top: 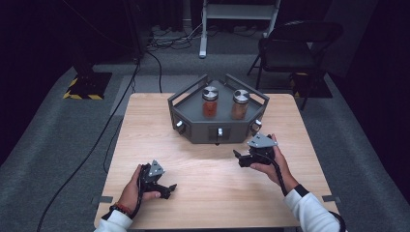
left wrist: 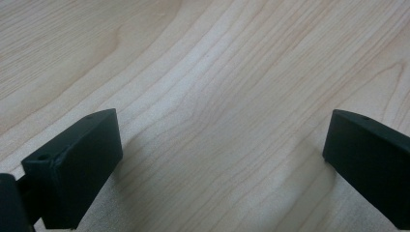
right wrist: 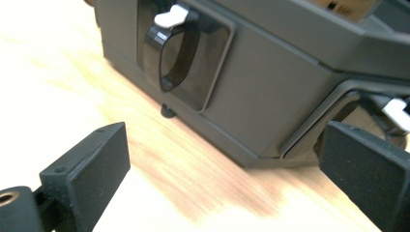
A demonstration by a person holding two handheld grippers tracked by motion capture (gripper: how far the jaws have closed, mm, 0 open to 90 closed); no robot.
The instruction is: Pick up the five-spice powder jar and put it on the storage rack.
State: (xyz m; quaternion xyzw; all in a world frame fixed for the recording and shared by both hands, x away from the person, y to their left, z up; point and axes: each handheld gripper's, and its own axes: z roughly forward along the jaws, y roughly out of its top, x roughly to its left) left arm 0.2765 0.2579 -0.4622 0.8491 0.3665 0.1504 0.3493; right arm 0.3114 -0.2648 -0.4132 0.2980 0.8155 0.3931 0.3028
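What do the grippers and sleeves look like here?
Both the left gripper and the right gripper are matte black, each topped by a grey three-cornered plate, with blocky black fingers and a trailing black cable. White sleeves; dark cuffs.

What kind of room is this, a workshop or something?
Probably a lab or recording studio: a lone wooden table on grey carpet, cables trailing across the floor, dark surroundings, and a folding chair behind.

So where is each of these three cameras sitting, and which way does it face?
High view: above the person's side, looking forward and down on the light wooden table; both hands and forearms show.
Left gripper view: on the left gripper, facing bare tabletop.
Right gripper view: on the right gripper, facing the dark grey angular tray, also in the high view.
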